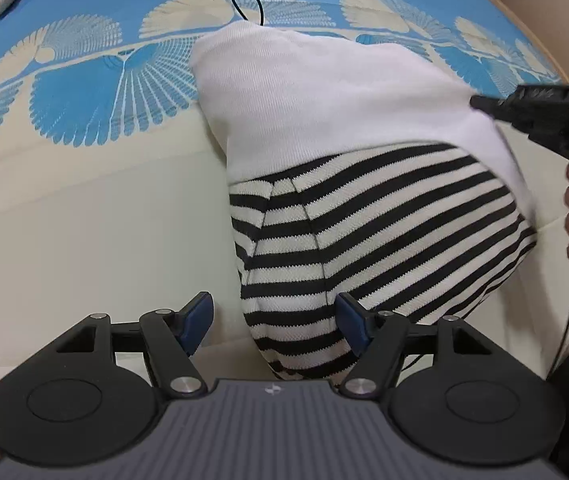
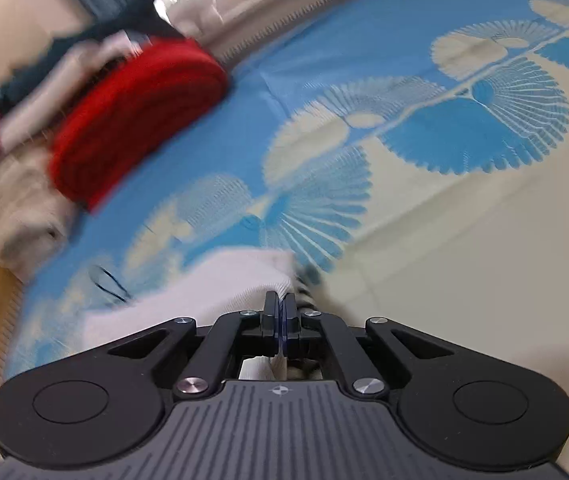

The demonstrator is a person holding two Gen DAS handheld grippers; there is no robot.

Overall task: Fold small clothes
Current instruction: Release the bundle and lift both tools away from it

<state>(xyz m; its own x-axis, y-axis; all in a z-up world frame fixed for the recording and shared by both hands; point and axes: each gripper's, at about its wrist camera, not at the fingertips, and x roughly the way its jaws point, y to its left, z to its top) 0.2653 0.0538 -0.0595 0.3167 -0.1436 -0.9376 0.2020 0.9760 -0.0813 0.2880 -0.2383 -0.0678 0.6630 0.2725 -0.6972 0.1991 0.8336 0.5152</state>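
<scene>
The garment (image 1: pixel 324 152), white at its upper half and black-and-white striped at the lower, lies on the bed (image 1: pixel 84 208) with its long axis running away from the left gripper (image 1: pixel 274 322); that gripper points steeply down at the striped near end, jaws well apart, the cloth between them but not visibly pressed. The right gripper (image 2: pixel 284 312) comes in from the garment's right edge, jaws together; white fabric shows around its fingertips, though blur hides whether any is pinched. Judging by position, the left gripper is nearer the hem. No brand, label or legible writing shows; only a small emblem on each gripper body.
</scene>
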